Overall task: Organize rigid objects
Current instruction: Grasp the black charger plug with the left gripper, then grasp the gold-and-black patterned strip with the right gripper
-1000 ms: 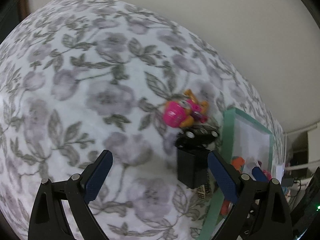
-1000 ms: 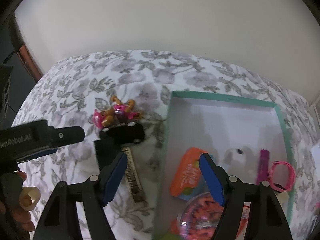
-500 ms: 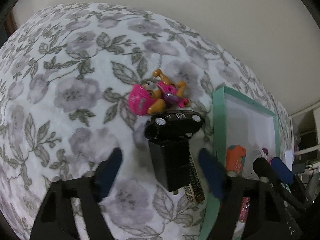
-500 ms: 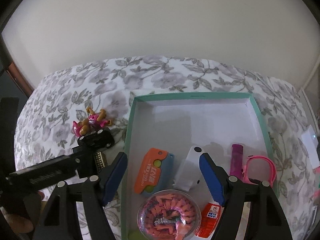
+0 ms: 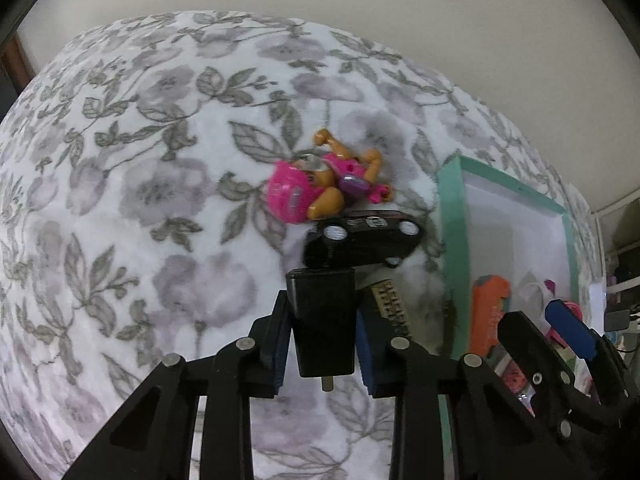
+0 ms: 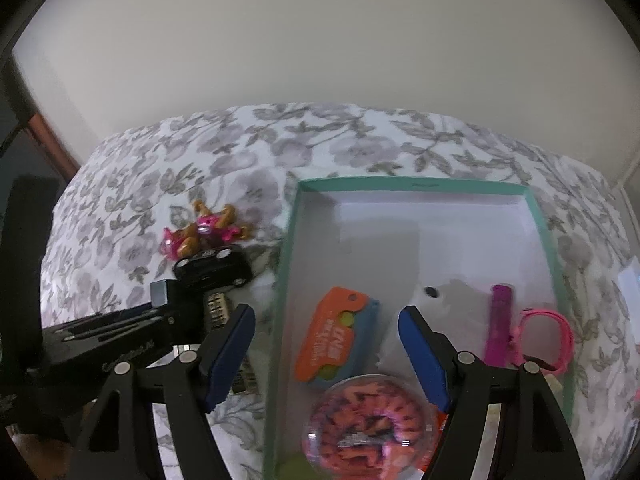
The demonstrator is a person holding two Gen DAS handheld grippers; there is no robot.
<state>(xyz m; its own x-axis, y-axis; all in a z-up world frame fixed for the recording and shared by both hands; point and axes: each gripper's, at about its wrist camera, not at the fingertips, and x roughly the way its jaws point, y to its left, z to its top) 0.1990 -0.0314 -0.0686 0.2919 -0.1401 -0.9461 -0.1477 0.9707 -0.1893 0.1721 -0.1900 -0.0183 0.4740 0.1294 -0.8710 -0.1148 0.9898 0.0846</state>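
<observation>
On the floral bedspread (image 5: 132, 184) | left gripper (image 5: 322, 344) is just closing its jaws, pads pressing both sides of the black box (image 5: 323, 320), below the black toy car (image 5: 362, 240) | right gripper (image 6: 326, 350) is hovering open and empty over the green-rimmed tray (image 6: 412, 184).

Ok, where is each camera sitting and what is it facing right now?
Left wrist: on the left gripper, looking down at the black box its jaws have just been closing on.
Right wrist: on the right gripper, open above the tray; the left gripper shows beside it.
Shared: toy car, pink figure, tray.
</observation>
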